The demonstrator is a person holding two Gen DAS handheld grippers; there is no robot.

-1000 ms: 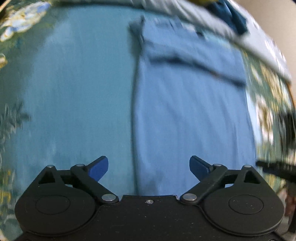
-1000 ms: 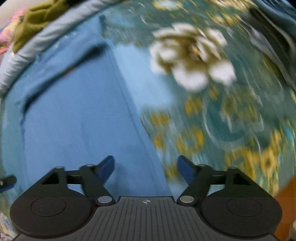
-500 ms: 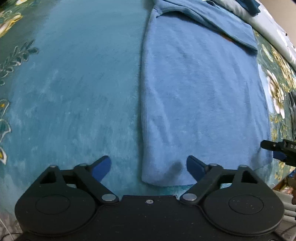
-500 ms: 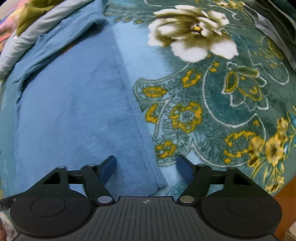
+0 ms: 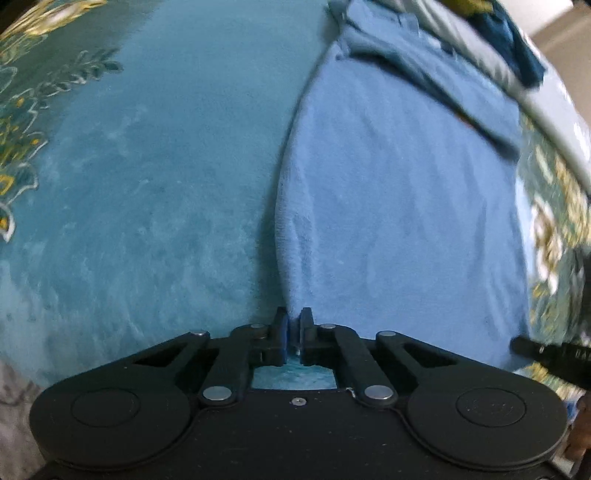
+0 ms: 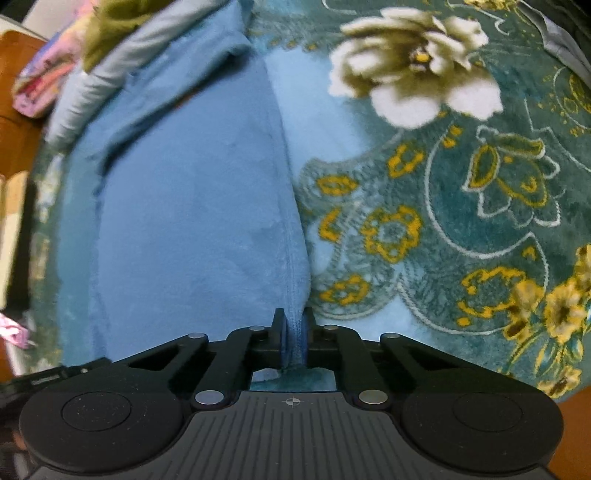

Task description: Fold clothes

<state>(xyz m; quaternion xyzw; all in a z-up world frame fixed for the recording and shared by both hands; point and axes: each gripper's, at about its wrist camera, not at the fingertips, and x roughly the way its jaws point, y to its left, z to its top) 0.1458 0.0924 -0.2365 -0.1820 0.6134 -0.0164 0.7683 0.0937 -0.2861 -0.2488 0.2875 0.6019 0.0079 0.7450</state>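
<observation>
A blue garment (image 5: 399,206) lies flat on a teal floral blanket (image 5: 140,192), folded lengthwise with its far end doubled over. My left gripper (image 5: 293,325) is shut on the garment's near left corner. My right gripper (image 6: 293,325) is shut on the near right corner of the garment (image 6: 184,221), pinching its hemmed edge. The right gripper's tip shows at the right edge of the left wrist view (image 5: 546,350). Both held corners rise slightly off the blanket.
The blanket (image 6: 461,206) has white and yellow flowers to the right. At the far end lie a grey-white sheet (image 5: 546,96), a dark blue cloth (image 5: 517,48), an olive cloth (image 6: 110,26) and a pink item (image 6: 37,85).
Both grippers went from open and hovering above the garment's near edge to shut on its two near corners. The views moved down and closer to the cloth.
</observation>
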